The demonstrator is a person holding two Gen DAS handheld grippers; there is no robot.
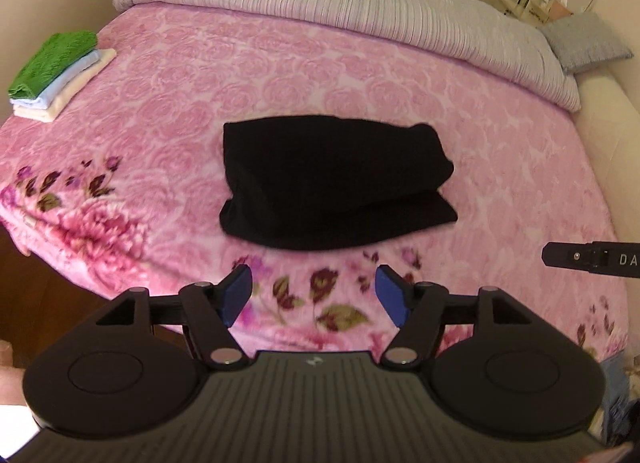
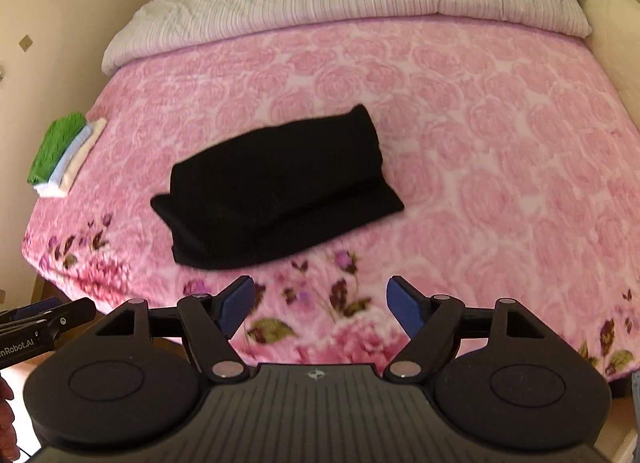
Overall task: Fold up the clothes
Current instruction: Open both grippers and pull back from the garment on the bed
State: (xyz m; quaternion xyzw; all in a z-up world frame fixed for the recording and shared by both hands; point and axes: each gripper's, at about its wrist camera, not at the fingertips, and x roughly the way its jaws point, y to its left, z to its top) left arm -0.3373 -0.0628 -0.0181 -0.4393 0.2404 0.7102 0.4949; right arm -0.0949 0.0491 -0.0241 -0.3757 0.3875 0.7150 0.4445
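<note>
A black garment [image 1: 336, 183] lies folded in a thick bundle on the pink floral blanket [image 1: 500, 167], near the bed's front edge. It also shows in the right wrist view [image 2: 276, 191]. My left gripper [image 1: 314, 295] is open and empty, held above the blanket's front edge, just short of the garment. My right gripper [image 2: 320, 305] is open and empty, in front of the garment and a little to its right. The right gripper's tip shows at the right edge of the left wrist view [image 1: 592, 259].
A stack of folded cloths, green on blue on cream [image 1: 56, 75], sits at the bed's left edge, also seen in the right wrist view [image 2: 64, 151]. A grey-white duvet [image 1: 340, 3] is rolled at the far end. A grey cushion [image 1: 588, 43] lies at the far right.
</note>
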